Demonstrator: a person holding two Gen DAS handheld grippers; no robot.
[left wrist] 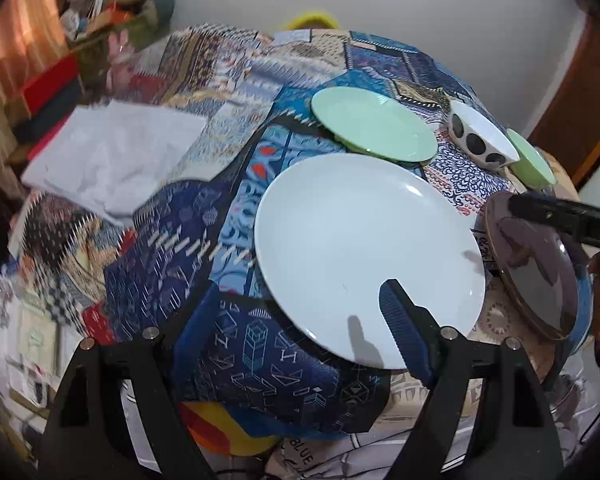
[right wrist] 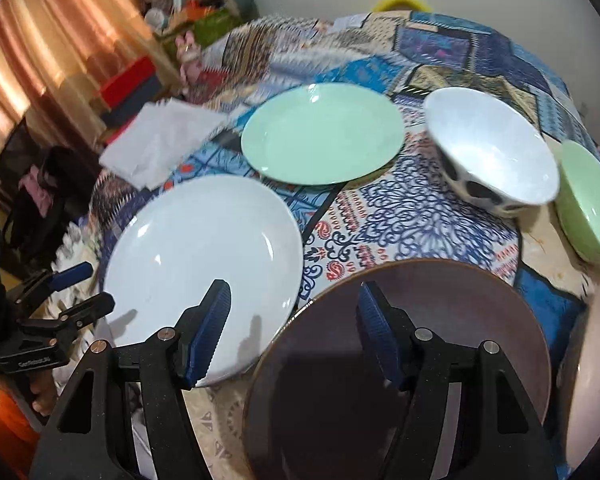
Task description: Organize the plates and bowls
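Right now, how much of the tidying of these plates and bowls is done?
Nothing looks stacked yet. The white plate, green plate, brown plate, spotted bowl and green bowl lie separately. The left hand-held gripper and right hand-held gripper are open, holding nothing. All sorting remains.

1. The right claw [right wrist: 294, 330] stands open, blue pads [right wrist: 214, 328] apart, nothing pressed between them.
2. A brown plate [right wrist: 460, 304] lies under it; the right pad overlaps its rim.
3. A white plate [right wrist: 196, 248] lies to the left, just beside the brown one, under the left pad.
4. Farther off sit a green plate [right wrist: 324, 136], a white bowl [right wrist: 496, 156] with black spots, tilted, and a green bowl [right wrist: 592, 204] at the right edge.
5. All rest on a patterned cloth [right wrist: 400, 220] over the table.
6. The left claw [right wrist: 76, 288] shows at the far left, open.
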